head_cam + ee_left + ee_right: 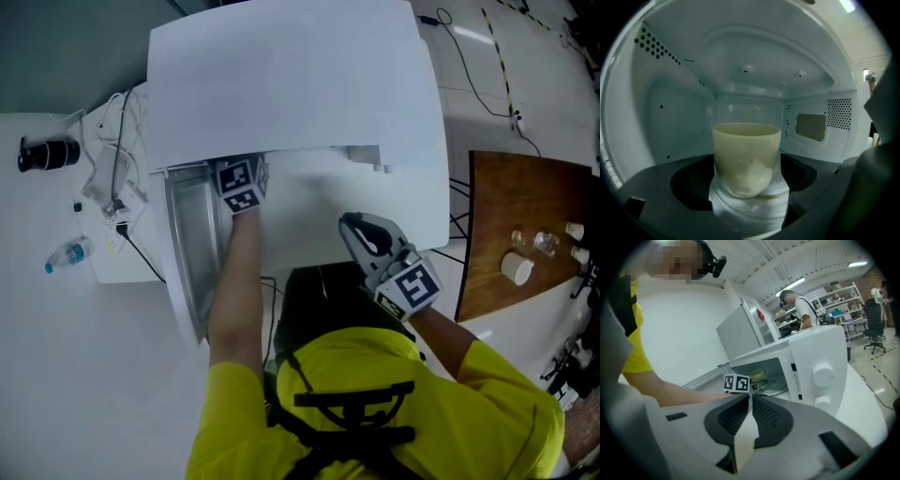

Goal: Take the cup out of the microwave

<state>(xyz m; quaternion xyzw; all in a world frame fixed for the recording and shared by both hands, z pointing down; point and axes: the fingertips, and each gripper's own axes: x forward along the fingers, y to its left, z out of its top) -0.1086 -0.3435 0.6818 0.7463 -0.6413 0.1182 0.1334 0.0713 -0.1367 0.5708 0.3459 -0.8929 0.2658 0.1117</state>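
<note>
**Cup gripped inside the oven, lift-out to follow**

The microwave (291, 84) stood on a white tabletop (869, 418) with its door (187, 272) swung open to the left. The left claw (748, 199) was inside the cavity. In the left gripper view its dark pads sat against either side of the cup (746, 154), so it appeared to be closed on the cup rather than merely framing it. The cup was a clear tumbler, cream-coloured in its lower part. It was in the middle of the cavity, and I could not tell whether its base rested on the oven floor or was just clear of it.

The right claw (751, 397) hung outside, in front of the oven and near the person's body. Its jaws were pressed together with nothing between them.

By my reading, the reach and the grasp were done and the withdrawal had not begun. The next move would be a level pull straight back through the opening. The cup would have to stay upright so that whatever filled it would not spill, and stay low enough to pass under the cavity roof. It would then need a bare patch of tabletop to be set down on.
</note>
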